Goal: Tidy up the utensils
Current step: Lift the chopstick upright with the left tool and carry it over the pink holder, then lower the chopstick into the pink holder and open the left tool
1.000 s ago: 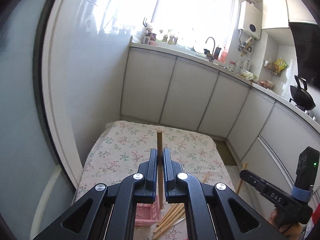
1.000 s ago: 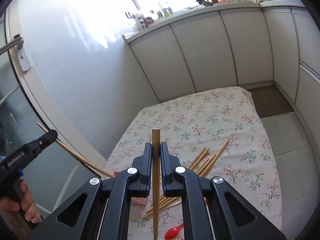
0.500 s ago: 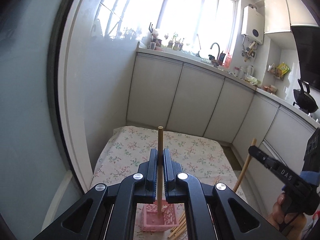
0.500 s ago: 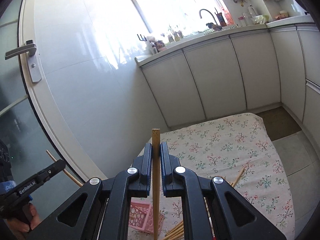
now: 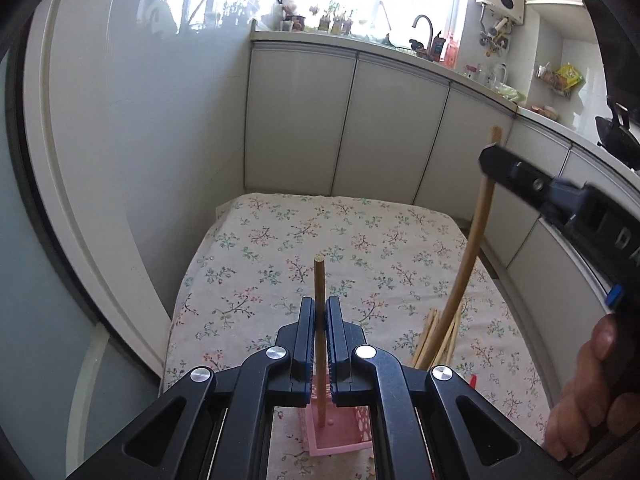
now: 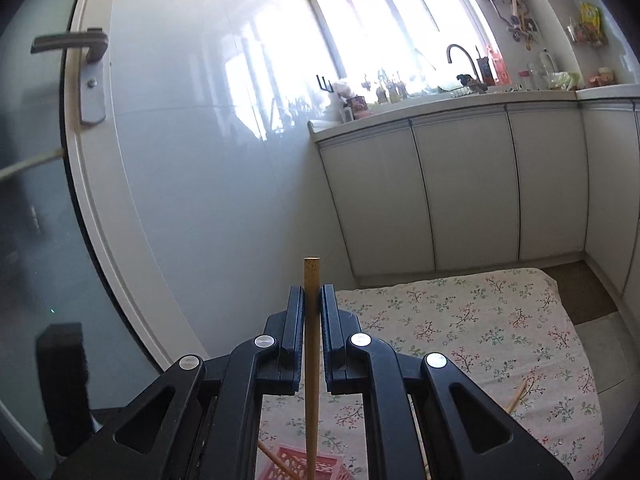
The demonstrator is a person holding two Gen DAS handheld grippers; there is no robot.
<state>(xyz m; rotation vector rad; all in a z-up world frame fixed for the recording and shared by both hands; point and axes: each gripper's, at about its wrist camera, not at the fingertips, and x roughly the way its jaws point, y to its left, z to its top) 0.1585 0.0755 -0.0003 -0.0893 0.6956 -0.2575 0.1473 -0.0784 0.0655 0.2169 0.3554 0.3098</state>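
Step in hand, as I judge it: dropping chopsticks upright into the pink basket, low centre of the left wrist view. Left gripper closed on a wooden chopstick, held near vertical; its lower end sits inside the basket, near the floor, contact not certain. Next move likely calls for easing the jaws apart so the stick settles against the basket wall, then lifting clear without tipping the basket, which looks light. Right gripper closed on a second chopstick, also upright, its lower end over the basket at the bottom edge of the right wrist view; whether it is inside yet is hidden. A slanted stick shows in that basket, lower left of centre. In the left view the right gripper enters from the right edge, its chopstick bowed by the lens. Loose chopsticks lie in a bundle just right of the basket on the flowered bench; something red beside them, too small to name.
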